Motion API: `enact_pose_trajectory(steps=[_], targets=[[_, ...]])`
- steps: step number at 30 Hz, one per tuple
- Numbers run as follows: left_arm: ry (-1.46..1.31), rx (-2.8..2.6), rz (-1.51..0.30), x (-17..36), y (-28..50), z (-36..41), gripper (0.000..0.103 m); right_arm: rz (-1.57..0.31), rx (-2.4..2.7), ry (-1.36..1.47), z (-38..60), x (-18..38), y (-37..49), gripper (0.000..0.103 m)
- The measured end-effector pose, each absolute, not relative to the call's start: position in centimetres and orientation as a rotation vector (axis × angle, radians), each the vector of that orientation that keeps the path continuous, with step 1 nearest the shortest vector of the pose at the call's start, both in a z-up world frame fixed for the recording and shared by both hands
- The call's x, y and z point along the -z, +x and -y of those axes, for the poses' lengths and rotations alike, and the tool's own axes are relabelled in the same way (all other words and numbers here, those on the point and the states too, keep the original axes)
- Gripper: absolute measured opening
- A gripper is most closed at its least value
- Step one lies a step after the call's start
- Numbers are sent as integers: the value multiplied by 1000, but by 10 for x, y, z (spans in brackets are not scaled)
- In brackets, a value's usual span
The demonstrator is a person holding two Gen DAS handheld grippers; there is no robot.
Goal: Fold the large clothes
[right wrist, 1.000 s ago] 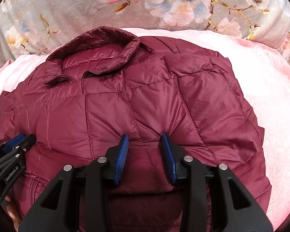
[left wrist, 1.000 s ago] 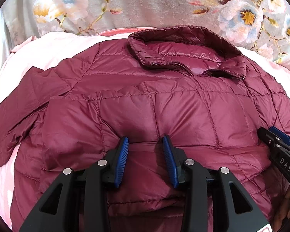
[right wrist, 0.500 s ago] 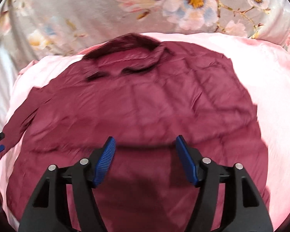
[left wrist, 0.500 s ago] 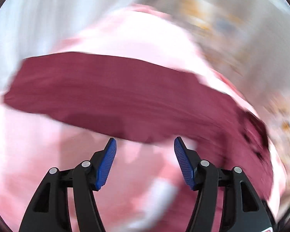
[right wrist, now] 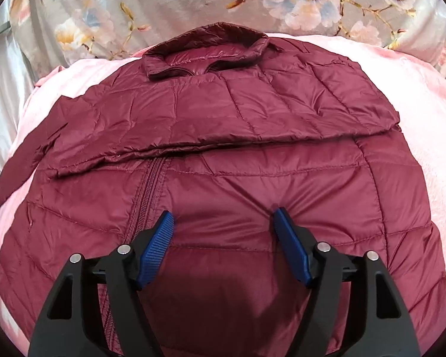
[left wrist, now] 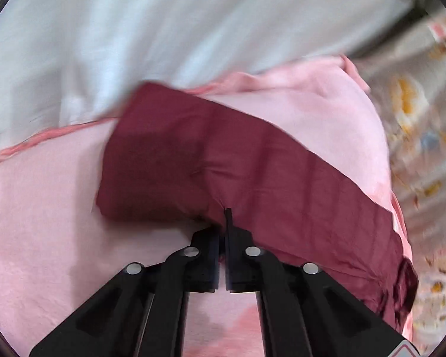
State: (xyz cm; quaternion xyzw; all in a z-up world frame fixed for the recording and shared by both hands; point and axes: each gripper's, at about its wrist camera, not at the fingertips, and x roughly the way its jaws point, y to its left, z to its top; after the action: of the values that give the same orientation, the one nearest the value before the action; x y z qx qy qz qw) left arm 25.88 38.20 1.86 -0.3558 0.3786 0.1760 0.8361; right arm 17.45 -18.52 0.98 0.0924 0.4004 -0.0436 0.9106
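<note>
A maroon quilted puffer jacket [right wrist: 223, 125] lies front-up on a pink blanket, collar [right wrist: 205, 47] at the far end and one sleeve folded across the chest. My right gripper [right wrist: 223, 223] is open and empty, its blue pads resting on the lower front beside the zipper [right wrist: 147, 190]. The other sleeve [left wrist: 223, 160] lies stretched out on the blanket in the left wrist view. My left gripper [left wrist: 225, 217] is shut on the near edge of that sleeve. The left wrist view is motion-blurred.
The pink blanket [right wrist: 431, 95] covers the bed under the jacket. A grey floral cover [right wrist: 163, 3] lies beyond the collar. Pale white sheet [left wrist: 163, 29] lies past the blanket's edge on the left side.
Both grippers let go of the jacket's hem and opened. My left gripper swung left to the outstretched sleeve and shut on its edge. My right gripper pulled back a little.
</note>
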Motion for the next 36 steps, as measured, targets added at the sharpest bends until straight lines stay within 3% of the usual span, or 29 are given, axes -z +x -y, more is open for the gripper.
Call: enact_pose_trajectory(steps=[5,9,13,16,18,20,24,27,36], targets=[[-528,-238,-693,-97,274,-305,0,-823,93,185,186,-9,173,70],[-349,-4,-610,-169,275,-188,0,-813,81,214,191,-9,171,70],[-200,231,-583,-200,261,-59,0,-788,85,304,204,-15,158,70],[-108,373,-613,-193,245,34,2,-756,93,391,221,-24,133,70],[-92,466,-673,-173,238,83,15,-741,106,417,235,-30,120,70],[-99,522,-749,-144,236,114,43,-727,133,416,248,-37,109,70],[-193,548,-841,-108,235,108,52,-697,152,390,263,-52,102,78],[-300,525,-859,-103,244,68,60,-694,133,379,263,-59,115,78],[-597,175,-923,-63,323,-103,60,-732,29,464,255,-65,208,78]])
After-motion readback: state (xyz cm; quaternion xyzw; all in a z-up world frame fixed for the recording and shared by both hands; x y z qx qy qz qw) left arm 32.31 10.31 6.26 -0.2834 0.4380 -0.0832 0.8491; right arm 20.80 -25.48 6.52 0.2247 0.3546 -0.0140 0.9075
